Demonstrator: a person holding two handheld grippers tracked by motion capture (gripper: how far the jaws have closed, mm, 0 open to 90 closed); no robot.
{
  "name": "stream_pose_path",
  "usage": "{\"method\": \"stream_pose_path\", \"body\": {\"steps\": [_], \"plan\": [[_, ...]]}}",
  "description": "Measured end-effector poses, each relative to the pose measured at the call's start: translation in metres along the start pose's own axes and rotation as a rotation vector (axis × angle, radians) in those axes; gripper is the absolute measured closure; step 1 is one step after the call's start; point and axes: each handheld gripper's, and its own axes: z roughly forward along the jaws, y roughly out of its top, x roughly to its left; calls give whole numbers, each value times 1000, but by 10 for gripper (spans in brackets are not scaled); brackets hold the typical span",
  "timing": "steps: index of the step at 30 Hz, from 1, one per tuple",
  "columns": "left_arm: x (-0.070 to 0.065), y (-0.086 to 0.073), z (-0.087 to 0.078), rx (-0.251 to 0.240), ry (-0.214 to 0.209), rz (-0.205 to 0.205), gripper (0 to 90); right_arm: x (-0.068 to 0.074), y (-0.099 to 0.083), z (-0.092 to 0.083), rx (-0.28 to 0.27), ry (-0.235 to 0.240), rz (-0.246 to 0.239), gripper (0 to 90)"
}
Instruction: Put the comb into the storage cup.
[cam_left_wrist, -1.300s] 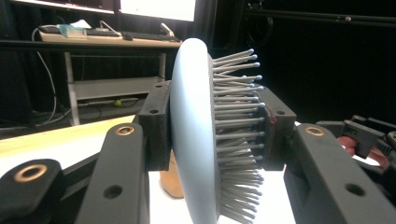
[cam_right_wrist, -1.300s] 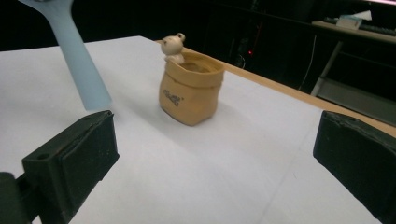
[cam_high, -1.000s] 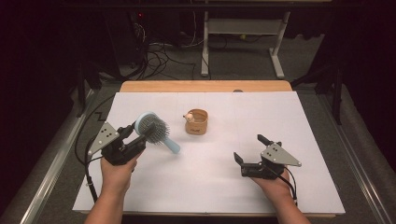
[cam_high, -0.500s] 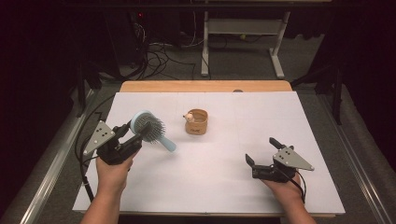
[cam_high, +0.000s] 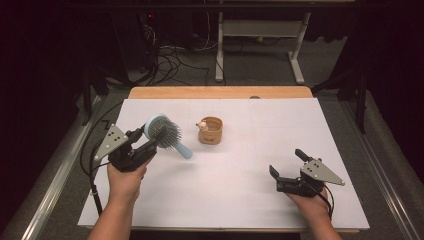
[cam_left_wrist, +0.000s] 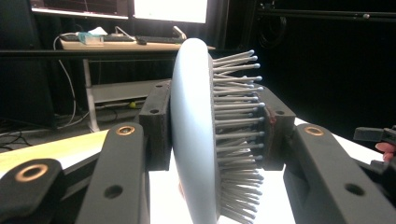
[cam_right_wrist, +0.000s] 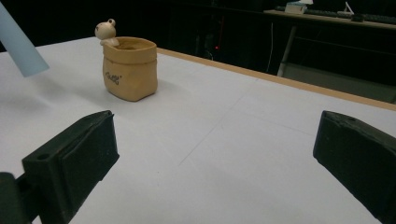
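Note:
A light blue hairbrush (cam_high: 161, 131) is held above the left of the white table sheet (cam_high: 230, 200), with its handle pointing right and down toward the table. My left gripper (cam_high: 146, 142) is shut on the brush head. In the left gripper view one pad presses the smooth back and the other presses into the bristles of the brush (cam_left_wrist: 196, 140). A tan pot with a small animal figure on its rim (cam_high: 210, 131) stands at the table's middle, right of the brush. My right gripper (cam_high: 286, 163) hovers low at the near right, open with nothing between its jaws, facing the pot (cam_right_wrist: 130, 70).
The wooden table edge (cam_high: 220, 92) runs along the far side. Beyond it are cables on the floor and a white desk frame (cam_high: 260, 30). The tip of the brush handle (cam_right_wrist: 17, 43) enters the right gripper view at upper left. A metal rail (cam_high: 55, 180) runs along the left.
My right gripper has drifted to the right and slightly toward the near edge, still open. The left gripper and brush have stayed about where they were.

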Motion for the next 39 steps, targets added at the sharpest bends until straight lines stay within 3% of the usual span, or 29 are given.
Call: {"method": "stream_pose_path", "body": {"steps": [23,39], "plan": [[-14,20,32,-10,-36,4,565,-1,1,1,-8,6,1,0],[-12,36,45,-27,-43,-13,565,-1,1,0,-14,7,1,0]]}}
